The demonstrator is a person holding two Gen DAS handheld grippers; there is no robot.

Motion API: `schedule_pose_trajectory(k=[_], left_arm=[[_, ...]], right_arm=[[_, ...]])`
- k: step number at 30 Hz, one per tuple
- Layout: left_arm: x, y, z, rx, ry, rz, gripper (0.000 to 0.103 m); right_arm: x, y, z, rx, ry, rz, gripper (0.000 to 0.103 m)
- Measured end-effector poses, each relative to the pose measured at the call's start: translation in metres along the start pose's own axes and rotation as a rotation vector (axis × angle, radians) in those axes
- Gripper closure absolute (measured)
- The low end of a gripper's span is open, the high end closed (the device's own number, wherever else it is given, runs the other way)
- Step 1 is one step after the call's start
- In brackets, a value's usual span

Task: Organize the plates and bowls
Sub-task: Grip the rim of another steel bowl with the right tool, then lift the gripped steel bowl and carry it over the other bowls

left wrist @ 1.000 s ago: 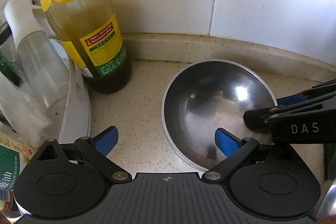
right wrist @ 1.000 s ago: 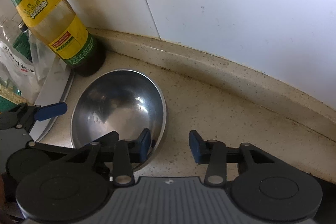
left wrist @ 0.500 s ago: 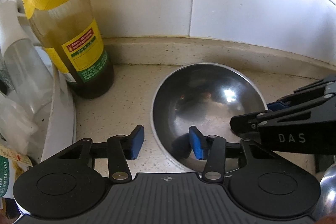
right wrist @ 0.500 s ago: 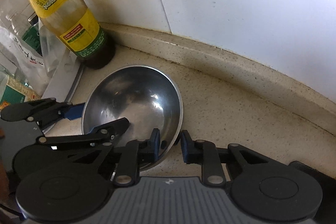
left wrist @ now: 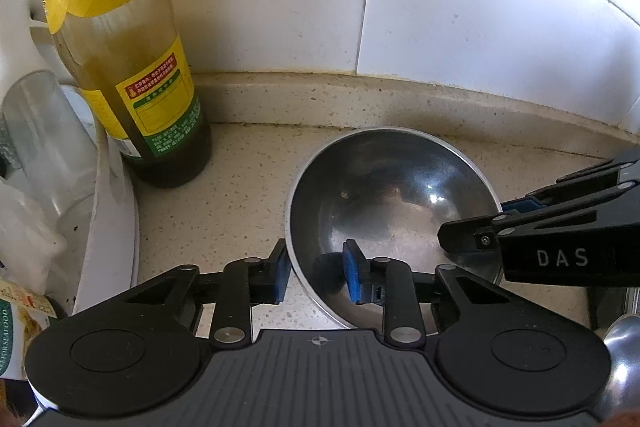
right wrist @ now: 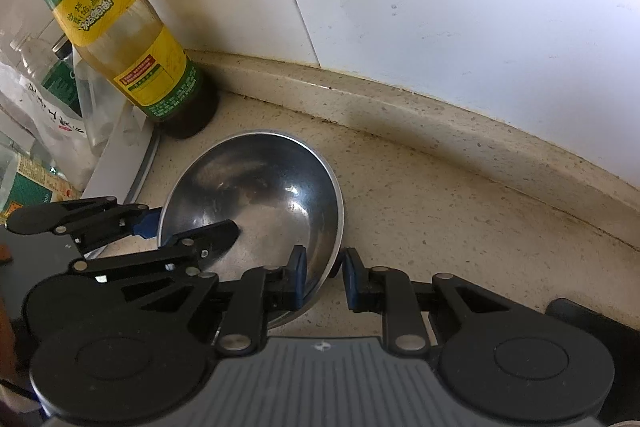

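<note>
A steel bowl (left wrist: 394,203) sits on the speckled counter near the tiled wall; it also shows in the right wrist view (right wrist: 260,203). My left gripper (left wrist: 316,277) straddles the bowl's near left rim, one blue pad outside and one inside, with a small gap still showing. My right gripper (right wrist: 324,277) straddles the bowl's right rim the same way, its pads close to the rim; it also shows in the left wrist view (left wrist: 516,205). I cannot tell if either pair of pads presses the rim.
A tall oil bottle (left wrist: 120,59) with a yellow and green label stands left of the bowl by the wall. A white plate (left wrist: 116,227) with clear bags and a glass lies at far left. A steel spoon or ladle (left wrist: 624,343) shows at the lower right.
Both grippers have narrowed from wide open to close around the bowl's rim. The left gripper moved in onto the bowl's left rim; the right stayed on the right rim.
</note>
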State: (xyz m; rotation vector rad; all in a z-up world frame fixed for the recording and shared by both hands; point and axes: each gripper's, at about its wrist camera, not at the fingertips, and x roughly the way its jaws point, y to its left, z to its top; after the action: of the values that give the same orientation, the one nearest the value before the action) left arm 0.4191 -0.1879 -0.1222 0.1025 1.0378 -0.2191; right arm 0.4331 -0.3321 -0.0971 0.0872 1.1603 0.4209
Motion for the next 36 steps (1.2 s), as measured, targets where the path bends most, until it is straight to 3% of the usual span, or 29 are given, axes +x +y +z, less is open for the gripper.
schedule_pose_trajectory(k=[17,36], left_arm=[[-0.028,-0.005,0.009,0.004,-0.052,-0.018,0.067],[-0.112,-0.021,-0.009,0.06,-0.157,-0.04,0.062]], right_arm=[[-0.036,-0.005,0.004,0.034,-0.07,0.022,0.063],[-0.112,0.031,-0.033,-0.005,-0.133,-0.029,0.063]])
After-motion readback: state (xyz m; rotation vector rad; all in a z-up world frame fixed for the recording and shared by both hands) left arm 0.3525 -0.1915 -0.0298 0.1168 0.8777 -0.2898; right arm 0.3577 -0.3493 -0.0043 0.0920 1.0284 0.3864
